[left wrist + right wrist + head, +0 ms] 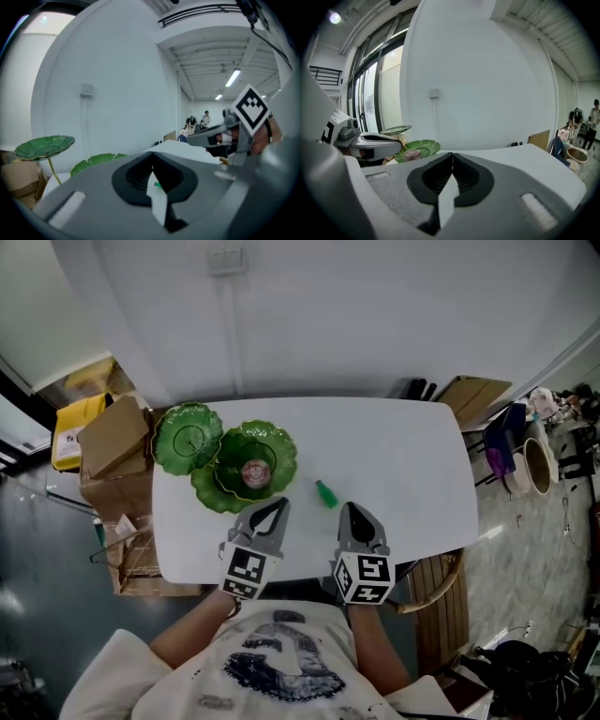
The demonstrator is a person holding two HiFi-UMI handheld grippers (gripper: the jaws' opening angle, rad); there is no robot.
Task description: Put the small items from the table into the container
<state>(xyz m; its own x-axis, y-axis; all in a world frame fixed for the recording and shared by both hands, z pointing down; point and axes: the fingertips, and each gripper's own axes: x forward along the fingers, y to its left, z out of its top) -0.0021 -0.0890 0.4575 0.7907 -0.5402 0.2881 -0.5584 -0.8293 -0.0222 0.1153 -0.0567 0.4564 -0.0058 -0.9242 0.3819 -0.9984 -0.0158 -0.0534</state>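
**Hovering just short of the green piece**

Holding the left gripper (pixel 278 502) and the right gripper (pixel 349 507) side by side above the near part of the white table (pixel 403 456), pressing each pair of jaws together on nothing. Facing the small green piece (pixel 326 494) lying on the table just ahead, between the two tips. Showing a pink piece (pixel 254 472) sitting in the green leaf dish (pixel 281 444) at the left.
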